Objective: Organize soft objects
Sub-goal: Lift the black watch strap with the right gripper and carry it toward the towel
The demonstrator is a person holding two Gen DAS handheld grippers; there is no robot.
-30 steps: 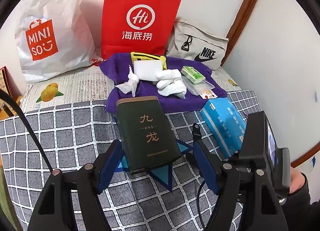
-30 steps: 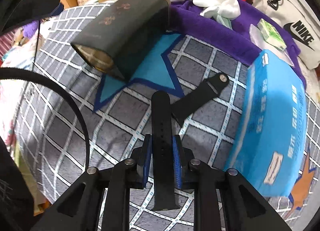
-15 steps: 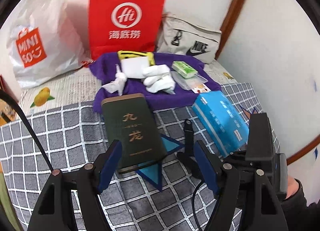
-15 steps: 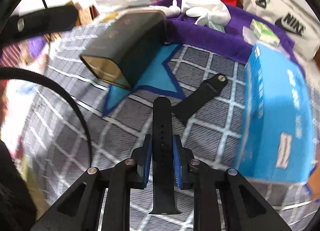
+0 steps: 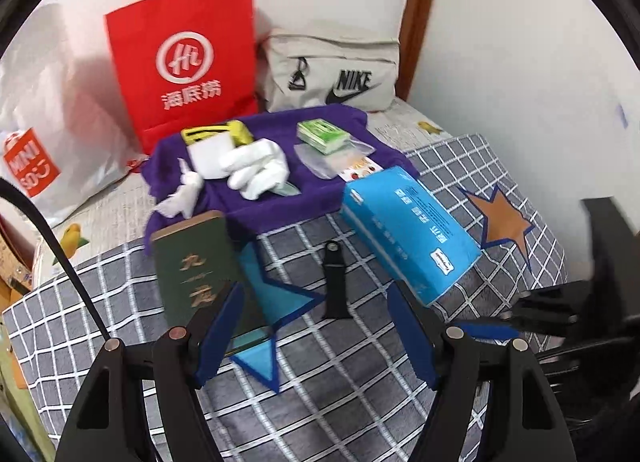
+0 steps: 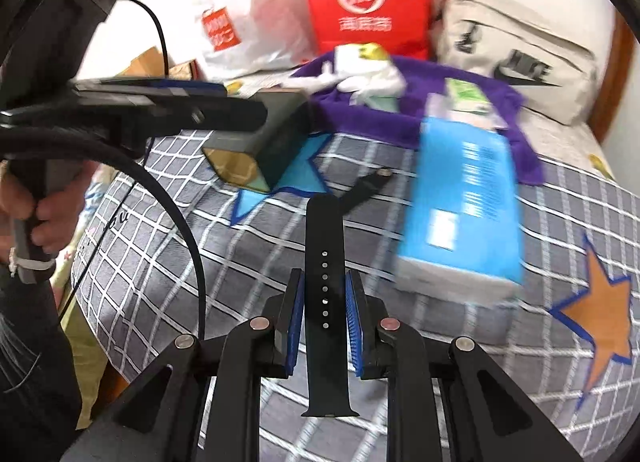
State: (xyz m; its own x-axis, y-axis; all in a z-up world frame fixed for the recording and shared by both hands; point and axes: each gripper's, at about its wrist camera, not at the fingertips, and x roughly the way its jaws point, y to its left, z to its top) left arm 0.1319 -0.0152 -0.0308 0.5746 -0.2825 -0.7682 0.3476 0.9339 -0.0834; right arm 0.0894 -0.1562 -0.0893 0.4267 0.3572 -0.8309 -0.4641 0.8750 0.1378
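My right gripper (image 6: 323,282) is shut on a black watch strap with holes (image 6: 324,262) and holds it above the checked blanket (image 6: 280,238). A second black strap piece (image 5: 335,282) lies flat on the blanket; it also shows in the right wrist view (image 6: 366,189). My left gripper (image 5: 316,326) is open and empty, hovering just short of that strap. A purple towel (image 5: 320,197) behind holds white gloves (image 5: 256,169), a white pad, a yellow item and a green packet (image 5: 322,133).
A dark green box (image 5: 196,266) lies left of the strap, a blue tissue pack (image 5: 408,229) right of it. A red bag (image 5: 188,57), a white Miniso bag (image 5: 36,165) and a Nike pouch (image 5: 336,73) stand against the back wall.
The right gripper lifted the strap with holes up and back from the blanket. The left gripper swung right, so the loose strap now lies between its fingers' line of view.
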